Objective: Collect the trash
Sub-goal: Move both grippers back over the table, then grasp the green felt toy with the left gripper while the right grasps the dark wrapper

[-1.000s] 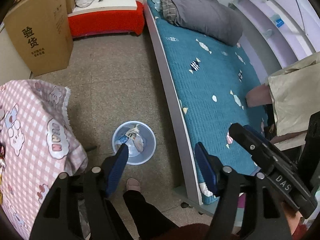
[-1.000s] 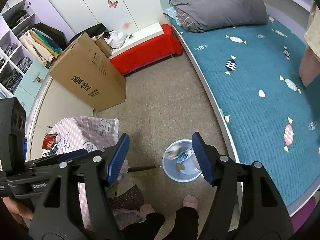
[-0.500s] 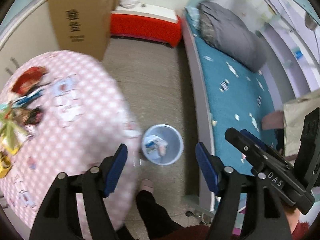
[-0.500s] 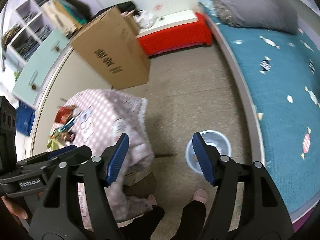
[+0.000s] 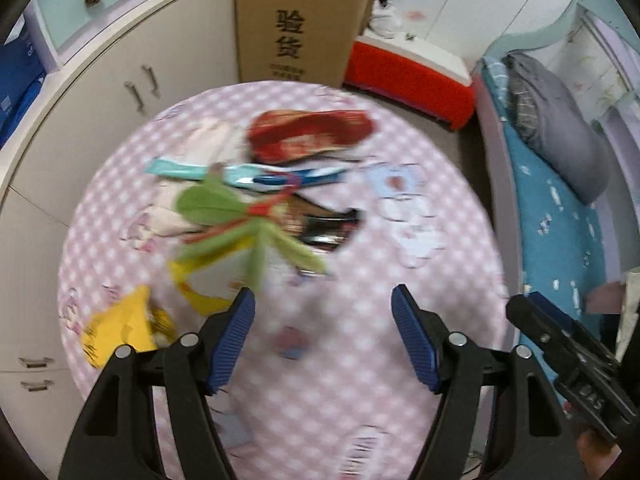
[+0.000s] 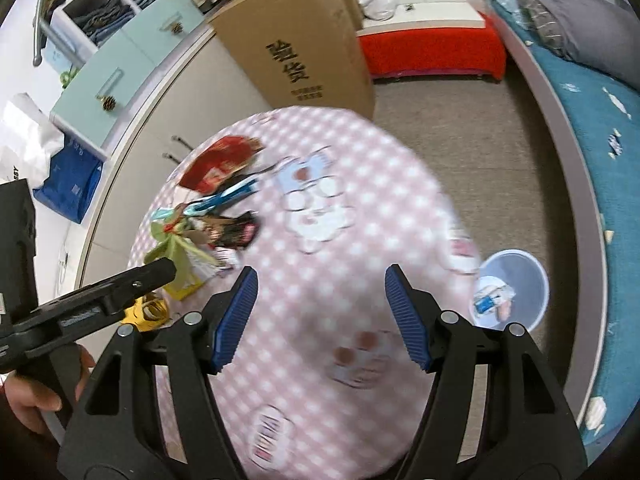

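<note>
Hovering left claw, blurred wrappers ahead, table

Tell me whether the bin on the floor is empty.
Not empty. In the right wrist view the pale blue bin beside the table holds wrappers at its bottom.

Wrappers on pink checked table

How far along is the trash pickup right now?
Partly done: the bin on the floor already holds a few wrappers. Nothing is in hand; the left gripper and right gripper are open and empty. Left: the wrappers and green scraps on the table.
</note>
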